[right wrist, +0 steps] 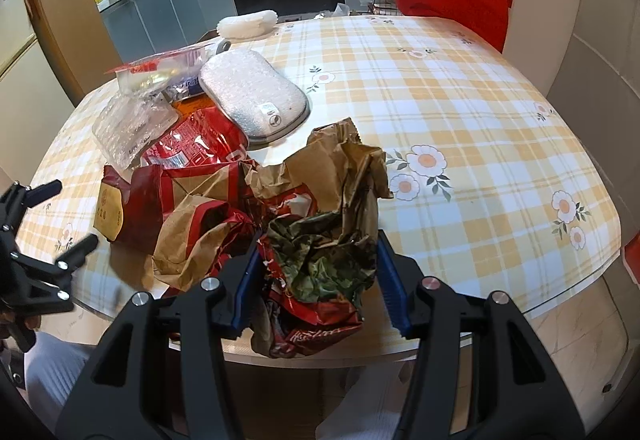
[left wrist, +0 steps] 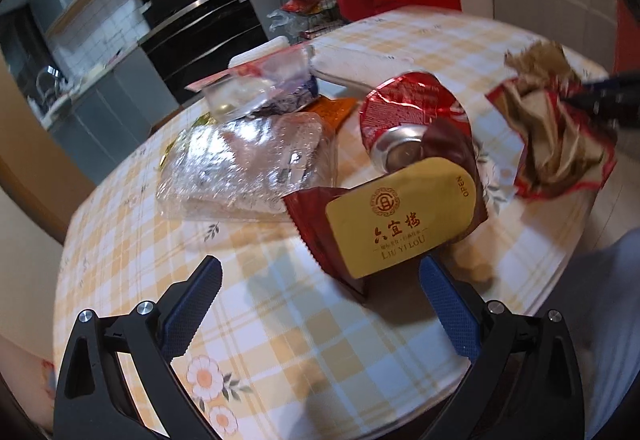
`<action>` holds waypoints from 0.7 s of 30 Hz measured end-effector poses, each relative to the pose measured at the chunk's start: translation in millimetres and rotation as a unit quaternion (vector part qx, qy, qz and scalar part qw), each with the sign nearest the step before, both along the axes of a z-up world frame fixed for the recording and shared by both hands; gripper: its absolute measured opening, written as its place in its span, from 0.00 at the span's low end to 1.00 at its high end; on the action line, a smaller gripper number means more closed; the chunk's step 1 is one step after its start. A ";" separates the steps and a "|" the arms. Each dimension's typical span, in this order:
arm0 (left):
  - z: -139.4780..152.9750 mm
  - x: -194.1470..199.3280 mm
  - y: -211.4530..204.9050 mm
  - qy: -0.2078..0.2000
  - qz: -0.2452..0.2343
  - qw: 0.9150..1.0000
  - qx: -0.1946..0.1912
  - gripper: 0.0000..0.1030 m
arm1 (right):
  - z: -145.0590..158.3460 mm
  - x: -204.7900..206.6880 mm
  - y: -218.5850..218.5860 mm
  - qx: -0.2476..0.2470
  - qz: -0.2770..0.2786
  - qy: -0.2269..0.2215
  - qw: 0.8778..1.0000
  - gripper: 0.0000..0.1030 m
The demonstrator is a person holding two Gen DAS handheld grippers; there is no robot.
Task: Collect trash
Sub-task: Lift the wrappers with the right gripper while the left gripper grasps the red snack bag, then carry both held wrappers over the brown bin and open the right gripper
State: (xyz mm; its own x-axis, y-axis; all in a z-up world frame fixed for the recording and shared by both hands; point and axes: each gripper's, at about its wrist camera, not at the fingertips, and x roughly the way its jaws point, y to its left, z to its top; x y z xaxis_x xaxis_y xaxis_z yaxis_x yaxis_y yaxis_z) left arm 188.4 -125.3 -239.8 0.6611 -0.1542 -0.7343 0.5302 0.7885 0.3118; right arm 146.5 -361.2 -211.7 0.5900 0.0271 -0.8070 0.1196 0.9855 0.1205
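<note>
My right tool (right wrist: 316, 276) holds a big crumpled wad of wrappers (right wrist: 320, 240), brown paper and red and green foil, squeezed between its two blue pads. The wad sticks out above the pads and hangs down below them too, so I should keep my squeeze steady and not shake it.

My left tool (left wrist: 320, 304) is wide open with nothing in it. It points down at the surface (left wrist: 280, 340), which has a yellow check cloth with flowers. Just ahead of its fingers lies a dark red packet with a gold label (left wrist: 400, 224). I think that is the next piece to pick up.

To do it well, I would slide one finger to each side of the packet, near its closest corner, and go low so the pads catch the thin foil. Then I would close slowly.

Behind the packet is a squashed red can (left wrist: 404, 119), touching it. To the left is a heap of clear plastic (left wrist: 248, 167). I should not bump the can, because it may roll. More trash waits there, so the job looks far from done.
</note>
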 end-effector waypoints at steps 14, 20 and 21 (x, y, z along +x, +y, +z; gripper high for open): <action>-24.6 21.0 -52.2 -0.035 -0.135 0.985 0.097 0.89 | -2.8 -4.9 -11.1 0.008 -0.012 0.004 1.000 0.52; -17.5 31.9 -36.9 0.044 -0.111 0.993 0.025 0.43 | 0.6 -11.6 -12.6 0.015 -0.018 0.004 1.000 0.52; -14.2 29.4 -33.4 0.045 -0.107 0.993 0.018 0.42 | 1.7 -12.3 -11.4 0.016 -0.018 0.003 1.000 0.52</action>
State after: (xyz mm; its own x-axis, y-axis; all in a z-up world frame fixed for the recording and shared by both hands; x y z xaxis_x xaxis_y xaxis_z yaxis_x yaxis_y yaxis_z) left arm 217.8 -158.8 -254.0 0.5473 -0.2570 -0.7965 0.7117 0.6437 0.2813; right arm 134.2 -372.6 -210.0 0.5854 0.0326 -0.8101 0.1551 0.9762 0.1514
